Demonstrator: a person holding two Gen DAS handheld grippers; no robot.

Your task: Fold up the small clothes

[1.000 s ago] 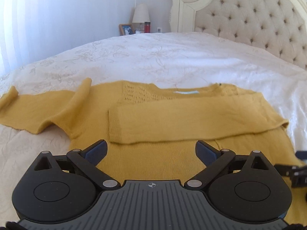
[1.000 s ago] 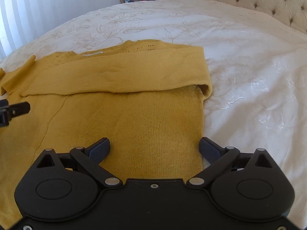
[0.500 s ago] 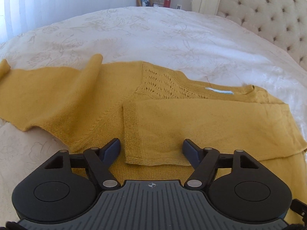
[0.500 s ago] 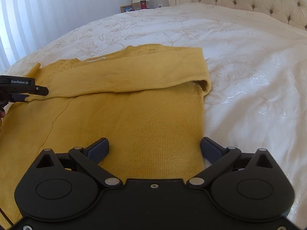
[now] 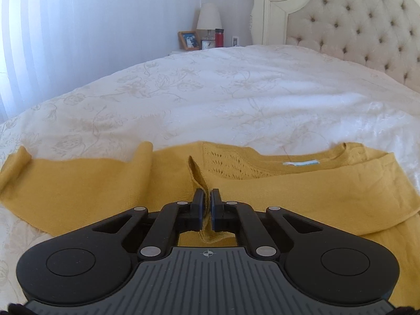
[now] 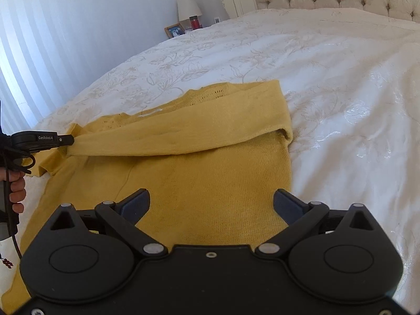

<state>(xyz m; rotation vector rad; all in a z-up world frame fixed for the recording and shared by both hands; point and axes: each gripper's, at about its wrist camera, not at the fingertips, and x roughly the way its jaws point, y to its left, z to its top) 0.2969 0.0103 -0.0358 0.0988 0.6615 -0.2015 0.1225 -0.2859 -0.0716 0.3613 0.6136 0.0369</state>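
A mustard yellow knit sweater [image 6: 210, 183] lies flat on the white bed, also seen in the left wrist view [image 5: 315, 191]. One sleeve [image 6: 183, 136] is folded across its chest. My left gripper [image 5: 206, 200] is shut on the cuff end of that folded sleeve; it also shows at the left of the right wrist view [image 6: 65, 139], pinching the cuff. The other sleeve [image 5: 65, 183] lies spread out to the left. My right gripper [image 6: 211, 204] is open and empty above the sweater's lower body.
The white floral bedspread [image 5: 210, 99] stretches beyond the sweater. A tufted cream headboard [image 5: 354, 26] stands at the back right. A nightstand with a lamp [image 5: 208, 21], photo frame and red bottle is at the far wall.
My left gripper moved to the cuff of the folded sleeve and shut on it, bunching the fabric. My right gripper stayed open over the lower body.
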